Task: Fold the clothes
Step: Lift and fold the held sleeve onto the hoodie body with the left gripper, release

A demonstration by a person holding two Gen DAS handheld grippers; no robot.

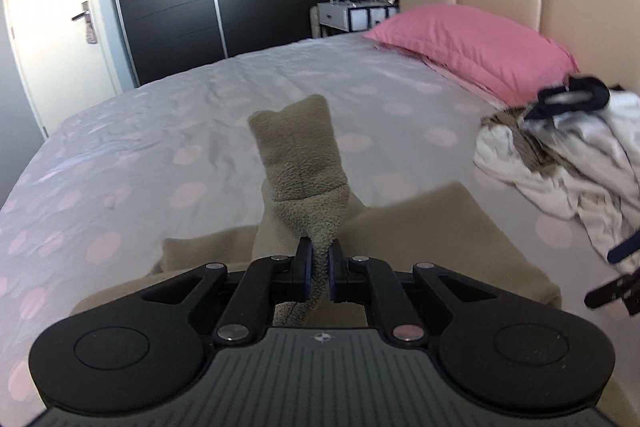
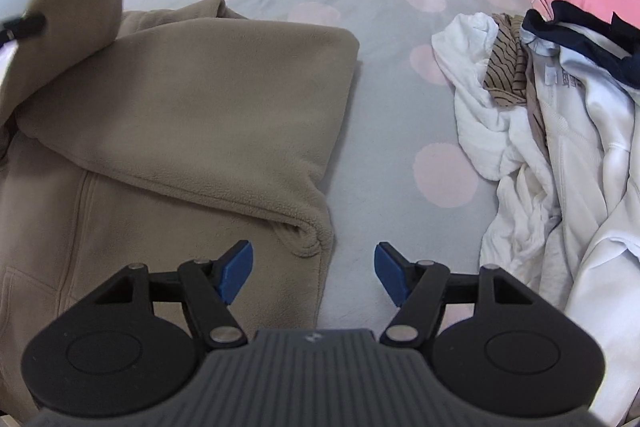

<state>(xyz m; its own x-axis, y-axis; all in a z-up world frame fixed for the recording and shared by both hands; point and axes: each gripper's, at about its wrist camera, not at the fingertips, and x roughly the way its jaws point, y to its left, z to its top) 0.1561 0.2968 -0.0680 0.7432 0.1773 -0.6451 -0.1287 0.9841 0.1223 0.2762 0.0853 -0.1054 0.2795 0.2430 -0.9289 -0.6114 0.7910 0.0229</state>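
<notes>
Here, my left gripper (image 1: 319, 264) clamps tan fleece sleeve (image 1: 298, 163) lifted above bed (image 1: 160, 115); my right gripper (image 2: 313, 269) gapes empty beside fleece body (image 2: 192, 99); risk: thin pinch slips, sleeve drops, fold skews.

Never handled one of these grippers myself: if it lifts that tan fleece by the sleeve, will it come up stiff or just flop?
Probably floppy: the sleeve pinched in the left gripper bends and bunches. The tan fleece looks thick and fuzzy, so likely grippy, not slippery. Its folded body would probably sag and unfold if lifted by one corner.
</notes>
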